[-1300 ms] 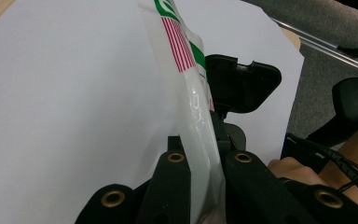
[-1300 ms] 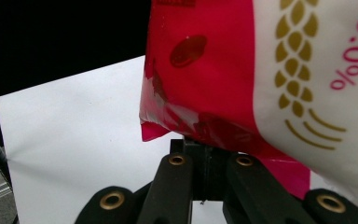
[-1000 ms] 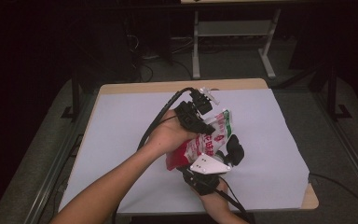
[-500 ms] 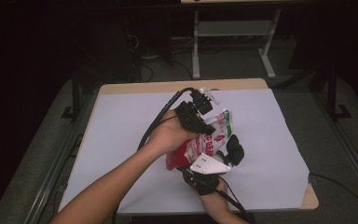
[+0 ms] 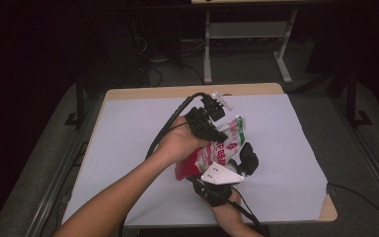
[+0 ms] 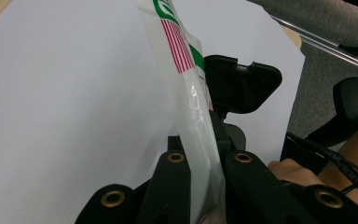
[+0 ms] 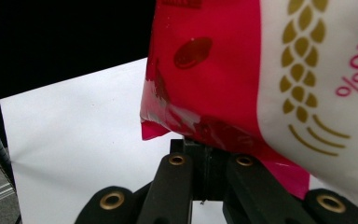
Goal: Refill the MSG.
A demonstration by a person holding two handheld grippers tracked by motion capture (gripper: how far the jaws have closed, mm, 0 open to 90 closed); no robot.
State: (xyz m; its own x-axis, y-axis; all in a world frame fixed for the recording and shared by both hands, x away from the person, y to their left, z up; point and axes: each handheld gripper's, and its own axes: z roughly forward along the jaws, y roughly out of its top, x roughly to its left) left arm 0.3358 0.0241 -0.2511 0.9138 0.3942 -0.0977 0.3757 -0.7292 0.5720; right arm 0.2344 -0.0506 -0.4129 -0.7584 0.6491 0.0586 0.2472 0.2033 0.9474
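Over desk centre | bag [image 5: 220, 147] held up between both grippers | left gripper [image 6: 200, 186] clamps its top seal | right gripper [image 7: 208, 182] pinches bottom edge, likely to stretch it taut

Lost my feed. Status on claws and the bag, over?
Left claw shut on snack bag top edge. Right claw shut on its red bottom. Bag held above white table sheet; nothing in the way.

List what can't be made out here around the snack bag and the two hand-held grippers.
- Print on the snack bag: too small in the high view, cut off by the frame edges in the right gripper view.
- Right hand-held gripper: its jaw tips are hidden behind the bag's lower edge, so the grip is unclear.
- Bag's contents: hidden by the opaque film.
- Left hand-held gripper: shut on the bag's edge; the jaw tips are hidden behind it.
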